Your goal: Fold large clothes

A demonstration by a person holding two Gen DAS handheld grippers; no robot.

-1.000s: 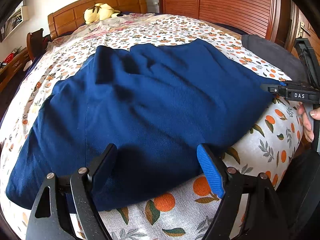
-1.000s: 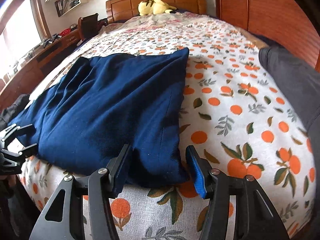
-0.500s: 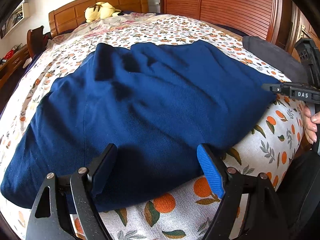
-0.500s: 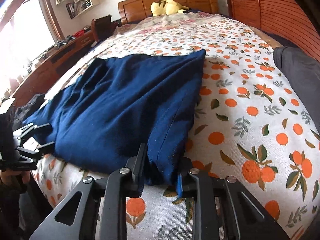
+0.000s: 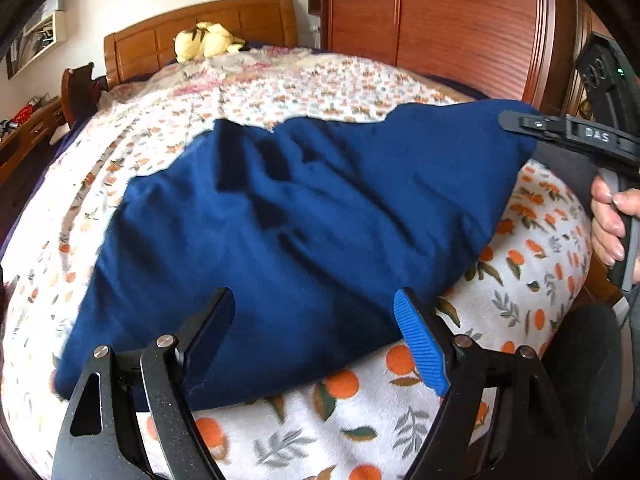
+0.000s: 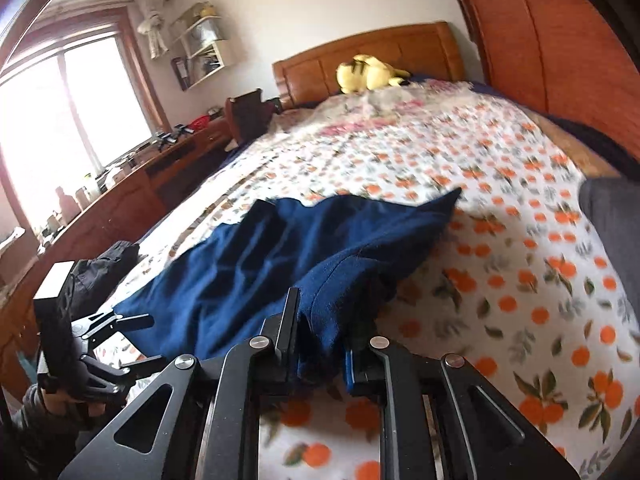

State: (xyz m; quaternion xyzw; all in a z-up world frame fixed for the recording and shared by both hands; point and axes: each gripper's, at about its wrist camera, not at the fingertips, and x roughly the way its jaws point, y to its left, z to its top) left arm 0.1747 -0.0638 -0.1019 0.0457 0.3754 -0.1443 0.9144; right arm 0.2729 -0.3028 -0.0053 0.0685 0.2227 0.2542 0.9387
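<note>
A navy garment (image 5: 288, 232) lies spread over the near half of the bed (image 5: 520, 320), on an orange-print cover. Its near hem runs along the foot edge of the bed, and its far edge reaches about the middle of the cover.

The right gripper (image 6: 322, 344) is at the garment's near right corner. Its jaws are closing, with a bunched fold of navy cloth between them, and the pads press on that fold. In the right wrist view the cloth rises from the cover into the jaws, so this corner is lifted off the bed (the cover under it is in shadow). The left wrist view shows the same corner raised at the right, with the right gripper's black body beside it and a hand (image 5: 610, 224) wrapped round its handle.

The left gripper (image 5: 316, 332) is at the near left part of the hem. Its fingers stand well apart, one black finger over the cloth and the blue-padded one (image 5: 420, 348) at the hem's edge over the cover. The garment passes below and between them, but neither pad presses on it. In the right wrist view this gripper shows at the lower left, by the foot edge, jaws spread.

At the head of the bed a yellow plush toy (image 5: 204, 40) sits against the wooden headboard (image 5: 160, 40). A wooden wardrobe (image 5: 440, 20) stands along the right side of the bed. A grey cloth (image 6: 612, 216) lies at the bed's right edge, apart from the garment.
</note>
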